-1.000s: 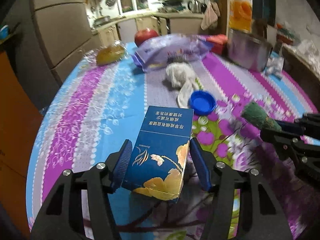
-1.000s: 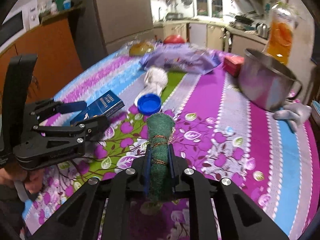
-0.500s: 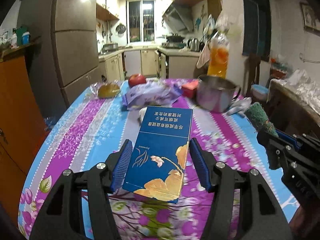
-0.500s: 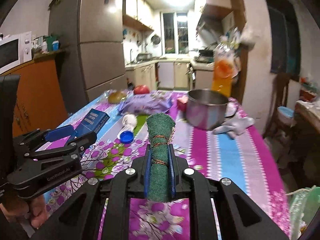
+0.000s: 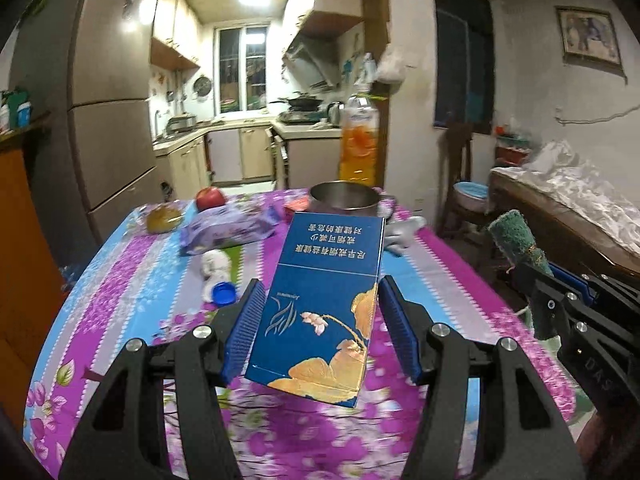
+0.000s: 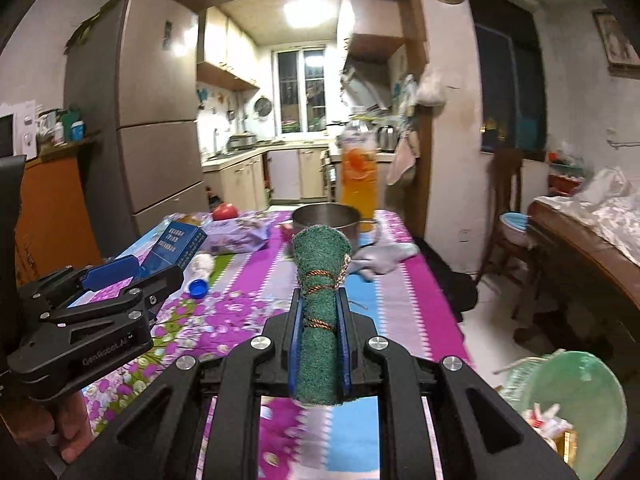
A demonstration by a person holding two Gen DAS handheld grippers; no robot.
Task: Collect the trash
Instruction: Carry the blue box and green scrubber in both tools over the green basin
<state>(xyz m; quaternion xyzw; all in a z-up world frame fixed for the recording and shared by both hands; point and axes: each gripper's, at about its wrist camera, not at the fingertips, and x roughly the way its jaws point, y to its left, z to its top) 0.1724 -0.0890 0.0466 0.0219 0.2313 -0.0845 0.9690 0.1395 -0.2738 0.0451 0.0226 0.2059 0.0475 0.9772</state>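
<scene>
Both grippers have risen and tilted up since the earlier frames: the views then looked down onto the tablecloth, and now they take in the kitchen doorway, the ceiling light and the far wall. Grip on both loads is unchanged.

Left gripper (image 5: 320, 320): jaws part-spread and clamped on the flat sides of the blue box (image 5: 320, 304), which is held clear above the table (image 5: 120, 276). The printed end of the box points away from the camera.

Right gripper (image 6: 320, 324): jaws nearly together, pinching the green roll (image 6: 320, 320). The roll is bound with string and projects forward past the fingertips. It is also lifted off the table.

Items remaining on the table, in the same layout as before: blue cap (image 5: 223, 293) touching a white wad (image 5: 215, 264), purple bag (image 5: 230, 226), apple (image 5: 211, 198), pot (image 5: 345, 199) and juice bottle (image 5: 359, 142) behind the pot.

A green bin (image 6: 568, 408) now shows at the lower right of the right wrist view, on the floor beside the table. It holds some scraps.
</scene>
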